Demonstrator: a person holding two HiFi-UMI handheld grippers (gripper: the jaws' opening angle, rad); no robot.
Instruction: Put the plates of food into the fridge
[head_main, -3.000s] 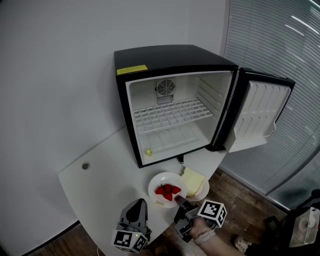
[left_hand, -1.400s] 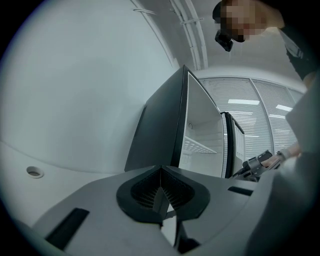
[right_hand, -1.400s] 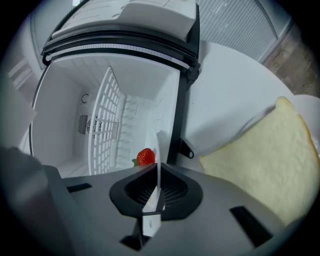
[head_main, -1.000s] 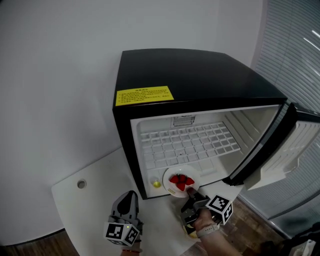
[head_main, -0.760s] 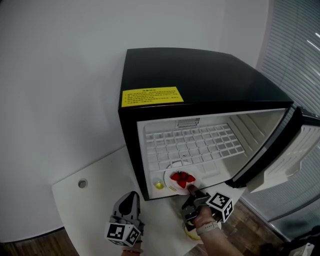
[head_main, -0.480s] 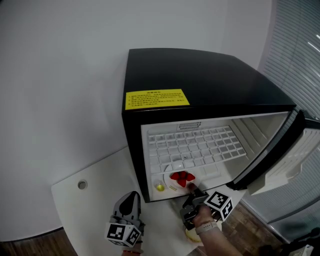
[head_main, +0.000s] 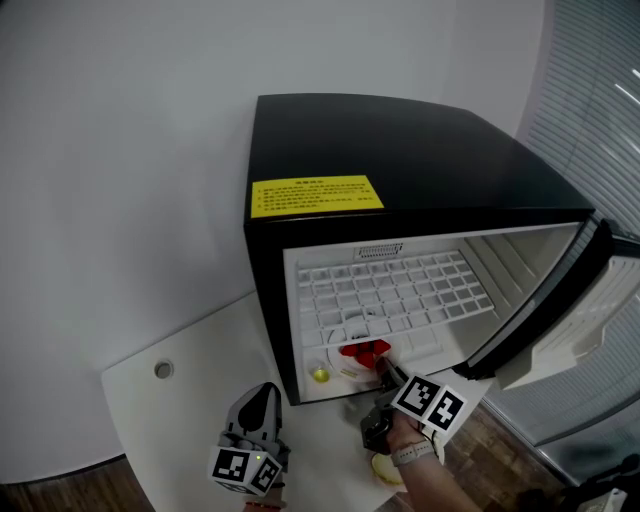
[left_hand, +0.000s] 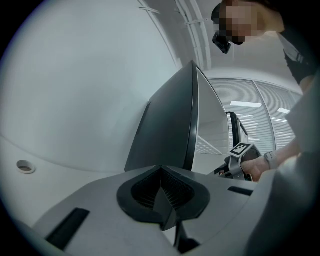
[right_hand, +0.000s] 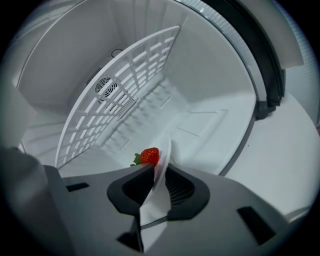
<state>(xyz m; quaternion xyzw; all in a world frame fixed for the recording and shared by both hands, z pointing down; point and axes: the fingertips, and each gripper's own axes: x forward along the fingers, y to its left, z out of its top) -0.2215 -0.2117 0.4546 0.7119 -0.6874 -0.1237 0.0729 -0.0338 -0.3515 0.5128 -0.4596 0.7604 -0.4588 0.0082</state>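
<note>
A white plate with red strawberries (head_main: 365, 350) sits low inside the open black fridge (head_main: 400, 150), on its floor under the wire shelf (head_main: 395, 285). My right gripper (head_main: 383, 368) reaches in behind it. In the right gripper view the plate's rim (right_hand: 159, 187) stands edge-on between the jaws, one strawberry (right_hand: 149, 155) behind it. The jaws have just been opening, and a gap shows on each side of the rim. My left gripper (head_main: 262, 392) rests shut and empty above the table; its jaws meet in its own view (left_hand: 162, 200). A second plate with yellow food (head_main: 385, 468) lies under my right wrist.
The fridge door (head_main: 600, 310) hangs open to the right. A small yellow object (head_main: 319, 374) lies at the fridge floor's front left corner. The white table (head_main: 190, 400) has a round hole (head_main: 163, 369) at its left. Window blinds (head_main: 600, 90) fill the right.
The strawberry plate has gone from the fridge's front edge further inside. My right gripper has rolled, its marker cube now turned more upward. The left gripper has stayed put.
</note>
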